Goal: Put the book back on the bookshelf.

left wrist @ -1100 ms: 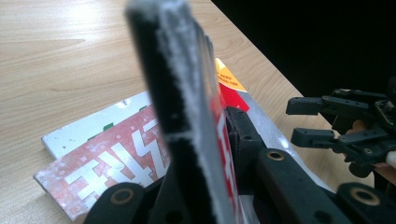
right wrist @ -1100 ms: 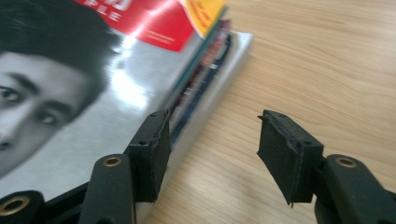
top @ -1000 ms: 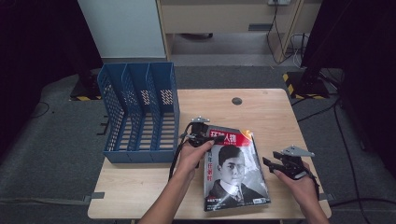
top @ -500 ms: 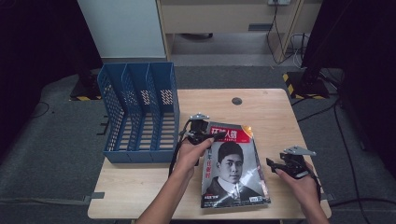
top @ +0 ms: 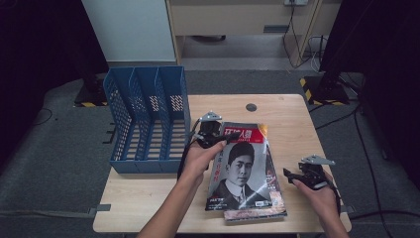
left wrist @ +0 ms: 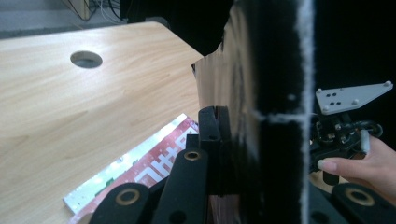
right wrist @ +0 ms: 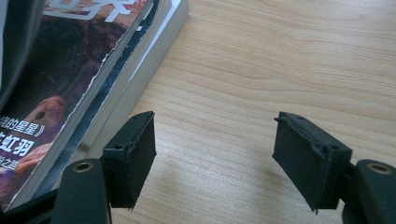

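My left gripper (top: 217,140) is shut on the top left corner of a magazine with a portrait cover (top: 240,168) and holds that edge up off the stack (top: 275,201) under it. In the left gripper view its jaws (left wrist: 223,126) pinch the dark upright cover (left wrist: 275,116), and a red magazine (left wrist: 140,168) lies on the wood below. My right gripper (top: 293,176) rests open on the table just right of the stack. Its jaws (right wrist: 215,154) have just been opening, with bare wood between them and the stack's spine (right wrist: 140,60) to their left.
A blue three-slot file holder (top: 148,119) stands at the table's left side, close to my left hand. A round cable hole (top: 251,107) sits near the far edge of the wooden table (top: 297,124). Dark floor, cables and stands surround the table.
The left gripper has risen, tilting the portrait magazine's upper edge off the stack. The right gripper's jaws have spread wider beside the stack.
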The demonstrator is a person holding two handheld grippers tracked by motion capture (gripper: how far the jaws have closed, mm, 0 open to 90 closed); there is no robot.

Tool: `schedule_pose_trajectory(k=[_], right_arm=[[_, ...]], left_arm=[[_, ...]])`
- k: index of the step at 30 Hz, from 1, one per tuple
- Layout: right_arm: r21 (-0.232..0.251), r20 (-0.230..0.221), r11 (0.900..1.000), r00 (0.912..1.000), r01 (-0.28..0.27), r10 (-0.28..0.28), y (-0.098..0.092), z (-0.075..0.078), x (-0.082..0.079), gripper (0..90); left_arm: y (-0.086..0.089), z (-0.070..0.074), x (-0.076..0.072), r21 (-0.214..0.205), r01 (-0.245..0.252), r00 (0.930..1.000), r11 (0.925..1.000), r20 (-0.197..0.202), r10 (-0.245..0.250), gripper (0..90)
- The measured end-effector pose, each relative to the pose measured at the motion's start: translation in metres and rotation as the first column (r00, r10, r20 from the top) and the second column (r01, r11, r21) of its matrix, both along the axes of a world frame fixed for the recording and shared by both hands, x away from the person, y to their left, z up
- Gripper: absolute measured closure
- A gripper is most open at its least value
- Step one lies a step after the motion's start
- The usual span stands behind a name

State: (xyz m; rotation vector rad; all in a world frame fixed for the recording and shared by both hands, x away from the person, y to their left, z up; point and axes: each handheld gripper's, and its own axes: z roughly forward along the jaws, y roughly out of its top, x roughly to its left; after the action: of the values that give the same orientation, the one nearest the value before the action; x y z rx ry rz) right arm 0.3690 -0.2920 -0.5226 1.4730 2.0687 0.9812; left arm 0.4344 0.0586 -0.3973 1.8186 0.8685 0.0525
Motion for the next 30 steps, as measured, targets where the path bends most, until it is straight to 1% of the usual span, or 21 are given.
schedule_pose_trajectory(k=[3, 4, 5, 6, 7, 9, 10, 11, 15, 16, 18, 19, 20, 21, 22, 25, 26, 27, 28, 29, 30], right_arm=[[-0.006, 0.0, 1.0, 1.0, -0.002, 0.002, -0.001, 0.0, 0.001, 29.6], [-0.005, -0.001, 1.0, 1.0, 0.0, 0.0, -0.001, 0.0, 0.0, 29.6], [-0.005, -0.001, 1.0, 1.0, 0.001, -0.001, -0.001, 0.0, 0.0, 29.6], [-0.003, -0.003, 1.0, 1.0, 0.005, -0.005, -0.001, 0.0, 0.0, 29.6], [-0.005, -0.001, 1.0, 1.0, 0.005, -0.005, -0.001, 0.0, 0.0, 29.7], [-0.005, 0.0, 1.0, 1.0, 0.005, -0.005, -0.001, 0.0, 0.0, 29.7], [-0.008, -0.002, 0.9999, 1.0, 0.008, -0.008, -0.001, -0.001, 0.001, 29.6], [-0.009, -0.001, 0.9999, 1.0, 0.007, -0.007, -0.001, -0.001, 0.001, 29.6], [-0.014, 0.001, 0.9999, 1.0, 0.006, -0.006, -0.002, -0.001, 0.001, 29.7], [-0.014, 0.0, 0.9999, 1.0, 0.007, -0.007, -0.002, -0.001, 0.001, 29.7], [-0.013, 0.0, 0.9999, 1.0, 0.009, -0.009, -0.002, -0.001, 0.001, 29.7], [-0.013, 0.0, 0.9999, 1.0, 0.009, -0.009, -0.002, -0.001, 0.001, 29.7], [-0.014, -0.002, 0.9999, 1.0, 0.007, -0.007, -0.003, -0.001, 0.001, 29.7], [-0.014, -0.002, 0.9999, 1.0, 0.007, -0.007, -0.003, -0.001, 0.001, 29.7], [-0.015, -0.006, 0.9998, 0.9999, 0.009, -0.009, -0.003, -0.001, 0.001, 29.7], [-0.014, -0.005, 0.9998, 0.9999, 0.015, -0.015, -0.004, -0.001, 0.001, 29.7], [-0.014, -0.004, 0.9998, 0.9999, 0.014, -0.014, -0.004, -0.001, 0.001, 29.7], [-0.014, -0.006, 0.9998, 0.9999, 0.016, -0.016, -0.004, -0.001, 0.001, 29.7], [-0.015, -0.006, 0.9997, 0.9998, 0.017, -0.017, -0.004, -0.001, 0.001, 29.7], [-0.016, -0.004, 0.9997, 0.9999, 0.016, -0.016, -0.004, -0.001, 0.001, 29.8], [-0.016, -0.004, 0.9997, 0.9999, 0.016, -0.016, -0.004, -0.001, 0.001, 29.8]], left_arm=[[0.003, 0.008, 0.0, -0.01, 0.002, 0.9997, 0.9999, 0.023, -0.002, 86.2], [0.003, 0.008, 0.0, -0.01, 0.002, 0.9997, 0.9999, 0.023, -0.002, 86.2], [0.005, 0.013, -0.001, -0.016, 0.002, 0.9992, 0.9999, 0.041, -0.001, 86.2], [0.005, 0.013, -0.001, -0.016, 0.002, 0.9992, 0.9999, 0.041, -0.001, 86.3], [0.007, 0.017, -0.003, -0.018, 0.002, 0.9982, 0.9998, 0.059, -0.001, 86.2], [0.008, 0.02, -0.004, -0.013, 0.002, 0.9977, 0.9999, 0.068, -0.001, 86.3], [0.009, 0.026, -0.005, -0.013, 0.002, 0.996, 0.9999, 0.089, -0.001, 86.3], [0.01, 0.028, -0.006, -0.016, 0.003, 0.9953, 0.9999, 0.097, -0.002, 86.2], [0.015, 0.04, -0.007, -0.034, -0.002, 0.9926, 0.9994, 0.121, 0.006, 86.3], [0.015, 0.04, -0.007, -0.034, -0.002, 0.9926, 0.9994, 0.121, 0.006, 86.2], [0.018, 0.049, -0.009, -0.046, -0.004, 0.9897, 0.999, 0.143, 0.01, 86.2], [0.018, 0.049, -0.009, -0.046, -0.004, 0.9897, 0.999, 0.143, 0.01, 86.3], [0.021, 0.056, -0.01, -0.051, -0.005, 0.9874, 0.9987, 0.158, 0.013, 86.2], [0.021, 0.056, -0.01, -0.051, -0.005, 0.9874, 0.9987, 0.158, 0.013, 86.2], [0.023, 0.063, -0.011, -0.056, -0.007, 0.9852, 0.9984, 0.171, 0.017, 86.2], [0.026, 0.07, -0.012, -0.071, -0.012, 0.984, 0.9974, 0.177, 0.024, 86.2], [0.027, 0.073, -0.012, -0.075, -0.012, 0.9831, 0.9971, 0.181, 0.026, 86.3], [0.029, 0.08, -0.013, -0.082, -0.016, 0.9807, 0.9965, 0.193, 0.032, 86.2], [0.029, 0.08, -0.013, -0.082, -0.016, 0.9807, 0.9965, 0.193, 0.032, 86.3], [0.032, 0.086, -0.012, -0.083, -0.024, 0.978, 0.9963, 0.205, 0.041, 86.3], [0.032, 0.086, -0.012, -0.083, -0.024, 0.978, 0.9963, 0.205, 0.041, 86.2]])
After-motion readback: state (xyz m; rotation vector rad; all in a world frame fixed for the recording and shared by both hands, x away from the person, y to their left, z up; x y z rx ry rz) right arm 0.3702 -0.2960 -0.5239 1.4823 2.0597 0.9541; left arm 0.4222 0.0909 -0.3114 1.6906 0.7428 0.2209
